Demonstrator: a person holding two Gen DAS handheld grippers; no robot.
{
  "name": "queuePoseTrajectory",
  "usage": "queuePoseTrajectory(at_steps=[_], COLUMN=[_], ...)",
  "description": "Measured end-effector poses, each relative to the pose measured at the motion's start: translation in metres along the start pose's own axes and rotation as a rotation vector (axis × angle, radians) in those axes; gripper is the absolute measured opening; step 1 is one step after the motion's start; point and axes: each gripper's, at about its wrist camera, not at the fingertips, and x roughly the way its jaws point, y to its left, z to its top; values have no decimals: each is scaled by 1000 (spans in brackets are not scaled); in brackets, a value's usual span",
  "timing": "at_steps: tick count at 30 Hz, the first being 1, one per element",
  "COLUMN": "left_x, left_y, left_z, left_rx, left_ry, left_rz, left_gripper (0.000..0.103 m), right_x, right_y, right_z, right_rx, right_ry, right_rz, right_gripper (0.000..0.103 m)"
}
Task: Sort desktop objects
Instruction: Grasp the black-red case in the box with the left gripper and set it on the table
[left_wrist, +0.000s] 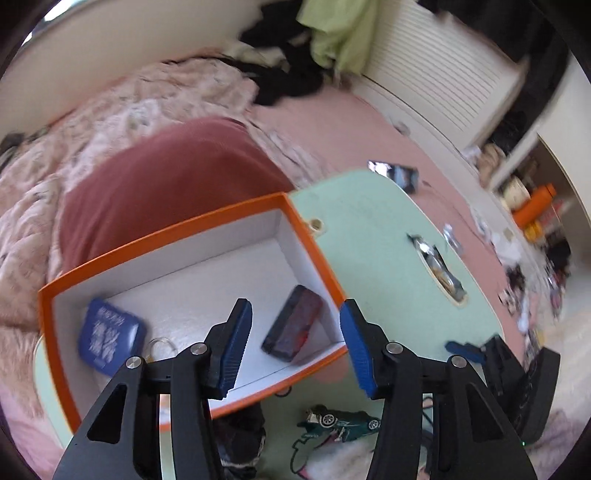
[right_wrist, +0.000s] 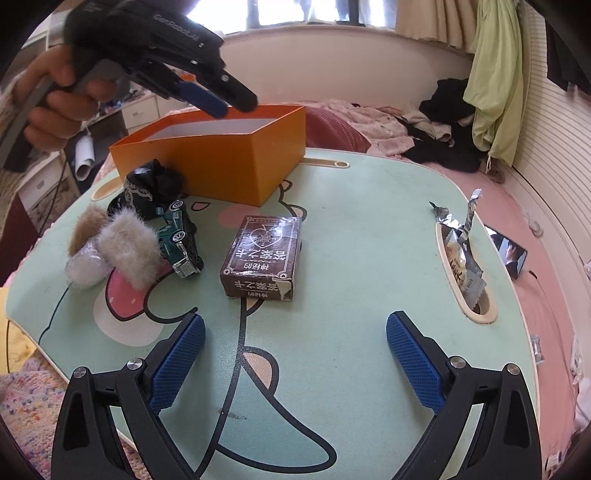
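Right tool (right_wrist: 295, 354) empty, card box (right_wrist: 262, 251) just ahead

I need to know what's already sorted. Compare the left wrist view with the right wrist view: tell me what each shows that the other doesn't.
Only the left wrist view looks into the orange box, where a blue tin and a dark case lie.

Only the right wrist view shows the brown card box, the furry items and the empty right gripper.

Both show the box, the green toy car, the foil wrapper and the green table.
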Motion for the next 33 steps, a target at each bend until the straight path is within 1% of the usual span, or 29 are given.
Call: queuePoseTrajectory(at_steps=[2, 4, 6, 10, 12, 13, 15, 18, 20, 21, 22, 25, 26, 27, 29, 33], left_x=[8, 14, 23, 31, 39, 42, 45, 46, 48, 48, 47, 49, 49, 50, 53, 60], left_y=[2, 3, 0, -6, -5, -1, 2, 3, 10, 15, 20, 33, 34, 34, 32, 34], left_z=[8, 12, 13, 1, -1, -1, 1, 2, 3, 4, 5, 4, 4, 3, 3, 1], left_rx=[-7, -1, 20, 76, 89, 82, 65, 78, 41, 18, -11, -97, -109, -112, -116, -150], left_ry=[33, 62, 90, 142, 166, 175, 174, 166, 163, 151, 140, 132, 135, 141, 156, 160], left_rz=[-43, -53, -28, 19, 53, 53, 13, -37, -86, -103, -119, -150, -147, -129, -67, -58], left_gripper=[51, 51, 51, 51, 49, 49, 46, 43, 40, 34, 31, 31, 32, 32, 33, 35], right_x=[-1, -1, -1, -1, -1, 0, 0, 1, 1, 1, 1, 1, 0, 1, 1, 1], right_y=[1, 0, 0, 0, 0, 0, -1, -1, -2, -1, -2, -1, -1, -2, -1, -2], right_z=[0, 0, 0, 0, 0, 0, 0, 0, 0, 0, 0, 0, 0, 0, 0, 0], right_rx=[2, 6, 7, 7, 6, 7, 9, 11, 11, 11, 12, 12, 11, 11, 12, 12], right_ry=[-1, -3, -4, -4, -3, -2, -1, -1, -2, -1, -2, -1, -2, -2, -1, -2], right_rz=[-1, 1, 2, 2, 1, -1, -4, -4, -5, -5, -5, -4, -4, -4, -4, -4], right_gripper=[99, 99, 99, 99, 99, 99, 99, 99, 99, 99, 99, 99, 99, 99, 99, 99])
